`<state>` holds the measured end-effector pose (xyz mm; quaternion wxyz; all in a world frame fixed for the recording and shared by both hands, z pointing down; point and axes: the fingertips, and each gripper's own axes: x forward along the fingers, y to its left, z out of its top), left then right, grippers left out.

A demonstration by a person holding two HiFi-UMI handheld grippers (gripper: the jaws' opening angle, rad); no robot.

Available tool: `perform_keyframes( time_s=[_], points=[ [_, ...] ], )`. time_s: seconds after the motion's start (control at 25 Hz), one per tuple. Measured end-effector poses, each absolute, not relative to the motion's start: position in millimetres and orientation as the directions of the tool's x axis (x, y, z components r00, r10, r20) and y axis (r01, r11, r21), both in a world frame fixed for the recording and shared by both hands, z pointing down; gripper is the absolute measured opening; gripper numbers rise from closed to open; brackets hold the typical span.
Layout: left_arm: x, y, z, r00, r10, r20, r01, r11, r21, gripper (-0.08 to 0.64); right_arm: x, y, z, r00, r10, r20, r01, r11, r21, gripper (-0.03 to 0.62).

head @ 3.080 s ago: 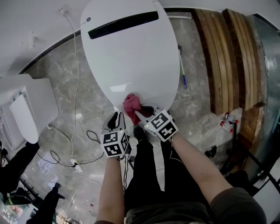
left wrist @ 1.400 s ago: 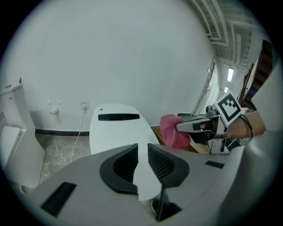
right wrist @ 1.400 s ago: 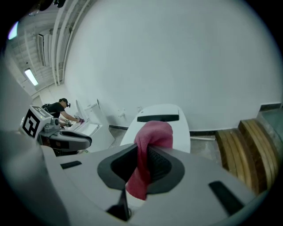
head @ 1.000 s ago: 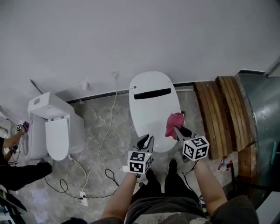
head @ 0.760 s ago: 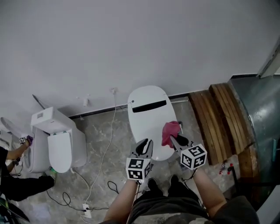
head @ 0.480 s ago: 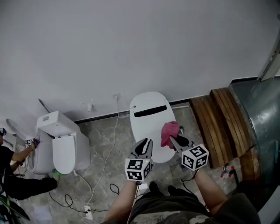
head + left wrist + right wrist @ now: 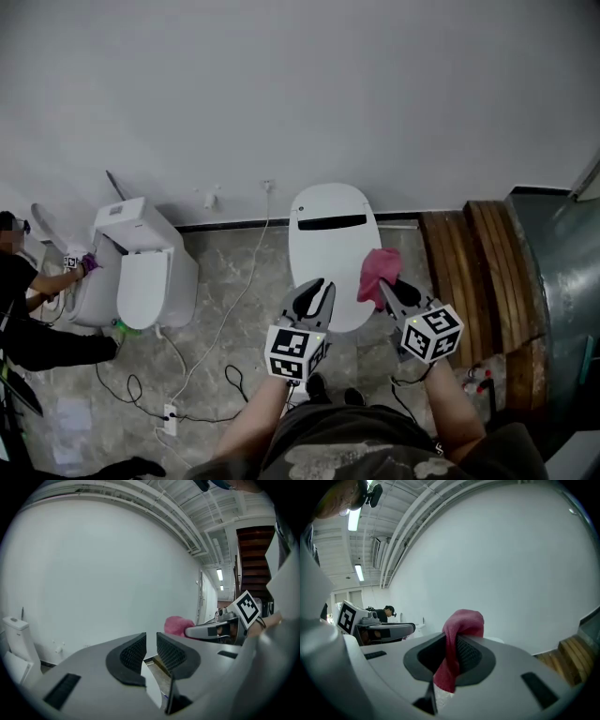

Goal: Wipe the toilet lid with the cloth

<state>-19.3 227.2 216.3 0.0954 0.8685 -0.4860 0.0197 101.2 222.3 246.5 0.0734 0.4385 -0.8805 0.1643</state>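
Note:
The white toilet lid point(image 7: 330, 246) lies closed on the floor-standing toilet, below and beyond both grippers. My right gripper point(image 7: 390, 287) is shut on the pink cloth point(image 7: 379, 270), held up in the air over the lid's right front part. In the right gripper view the cloth point(image 7: 461, 623) drapes over and between the jaws of the right gripper point(image 7: 451, 645). My left gripper point(image 7: 314, 289) hovers over the lid's front left edge. In its own view the left gripper point(image 7: 151, 638) shows a narrow gap with nothing in it, and the cloth point(image 7: 177, 625) shows to its right.
A second toilet point(image 7: 150, 277) stands at the left, where a person point(image 7: 28, 309) works beside it. Cables point(image 7: 202, 347) trail over the marble floor. Wooden planks point(image 7: 487, 262) lie at the right. A plain white wall point(image 7: 281, 94) rises behind.
Both grippers have lifted away from the lid, where the cloth earlier lay at its front edge. The head view now takes in more of the room. The cloth stays in the right gripper.

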Motion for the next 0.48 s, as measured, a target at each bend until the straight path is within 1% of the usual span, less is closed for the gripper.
perform_keyframes(
  time_s=[0.48],
  points=[
    [-26, 248, 227, 0.475, -0.869, 0.137, -0.877, -0.455, 0.155, 0.08, 93, 241, 248, -0.662, -0.693, 0.286, -0.748, 0.633, -0.198, 0.043]
  ],
)
